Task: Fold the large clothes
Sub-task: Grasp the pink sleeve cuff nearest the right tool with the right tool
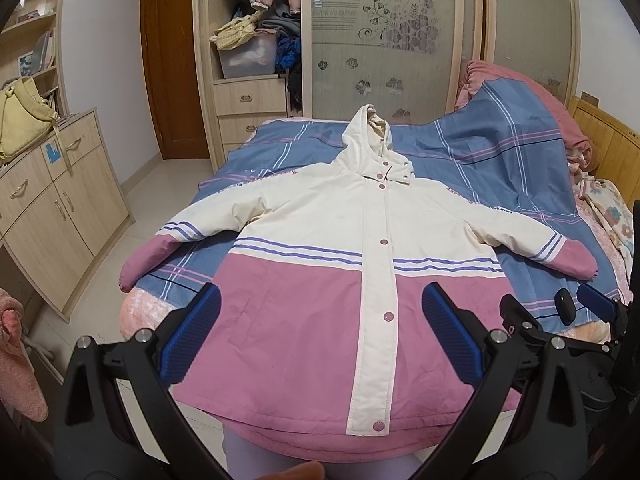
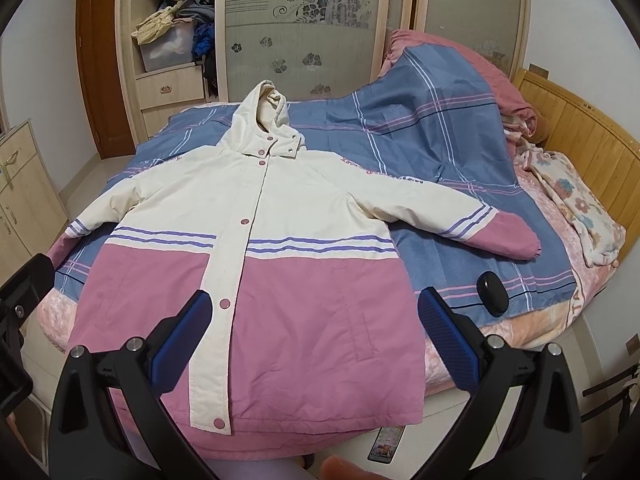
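Because the jacket (image 1: 320,272) lies buttoned and spread flat mid-frame, ready for folding, the left gripper (image 1: 320,328) and right gripper (image 2: 316,328) hover wide and empty.

One jacket (image 1: 320,264) (hooded), two grippers.

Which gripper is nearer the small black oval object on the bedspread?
Right. The black oval object lies just beyond the right gripper, outside its right finger; the left gripper hovers over the jacket.
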A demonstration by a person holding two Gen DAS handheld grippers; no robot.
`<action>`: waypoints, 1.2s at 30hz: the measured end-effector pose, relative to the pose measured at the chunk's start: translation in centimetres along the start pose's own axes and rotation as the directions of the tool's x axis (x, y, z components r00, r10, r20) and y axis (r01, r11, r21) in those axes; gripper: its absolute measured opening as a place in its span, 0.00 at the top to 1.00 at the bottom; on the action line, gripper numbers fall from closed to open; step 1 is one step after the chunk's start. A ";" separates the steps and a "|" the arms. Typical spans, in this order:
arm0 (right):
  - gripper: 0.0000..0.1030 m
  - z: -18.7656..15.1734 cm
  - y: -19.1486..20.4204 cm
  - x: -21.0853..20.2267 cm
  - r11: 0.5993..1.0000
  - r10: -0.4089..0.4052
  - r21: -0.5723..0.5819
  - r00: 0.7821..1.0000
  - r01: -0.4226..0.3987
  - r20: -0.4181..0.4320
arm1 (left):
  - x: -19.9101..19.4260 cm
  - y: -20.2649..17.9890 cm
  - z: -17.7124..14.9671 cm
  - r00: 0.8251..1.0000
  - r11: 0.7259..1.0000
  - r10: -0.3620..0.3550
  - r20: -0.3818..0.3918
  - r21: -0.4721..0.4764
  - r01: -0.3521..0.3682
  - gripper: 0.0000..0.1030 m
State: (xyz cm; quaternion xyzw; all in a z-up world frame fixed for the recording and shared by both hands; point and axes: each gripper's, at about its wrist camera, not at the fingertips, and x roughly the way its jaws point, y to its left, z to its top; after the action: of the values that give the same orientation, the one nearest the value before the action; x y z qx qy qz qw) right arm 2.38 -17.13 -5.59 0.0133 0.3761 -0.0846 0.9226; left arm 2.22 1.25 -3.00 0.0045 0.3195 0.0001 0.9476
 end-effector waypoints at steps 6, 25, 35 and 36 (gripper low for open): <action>0.01 0.4 -1.0 1.5 0.988 0.148 0.047 0.989 -0.149 0.023 | 1.7 -0.4 0.6 1.000 1.000 0.018 0.004 -0.001 -0.018 0.02; 0.05 -2.5 -39.3 19.0 0.438 0.201 0.887 0.978 -0.147 0.062 | 12.6 -1.5 0.1 0.954 0.961 -0.258 -0.151 -0.142 0.237 0.05; 0.73 0.8 -44.8 29.1 0.477 0.223 0.876 0.974 -0.077 -0.037 | 15.6 -3.9 0.3 0.953 0.976 -0.215 -0.214 -0.083 0.201 0.05; 0.86 1.5 -45.6 29.6 0.488 0.215 0.869 0.976 -0.085 -0.025 | 15.8 -3.8 0.4 0.954 0.977 -0.209 -0.216 -0.087 0.194 0.05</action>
State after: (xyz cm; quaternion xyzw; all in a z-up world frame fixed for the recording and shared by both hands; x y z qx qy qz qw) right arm 16.59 -66.47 -23.34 0.5098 0.3403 -0.1789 0.7697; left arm 15.01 -2.49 -12.32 -0.0587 0.4230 -0.0859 0.9002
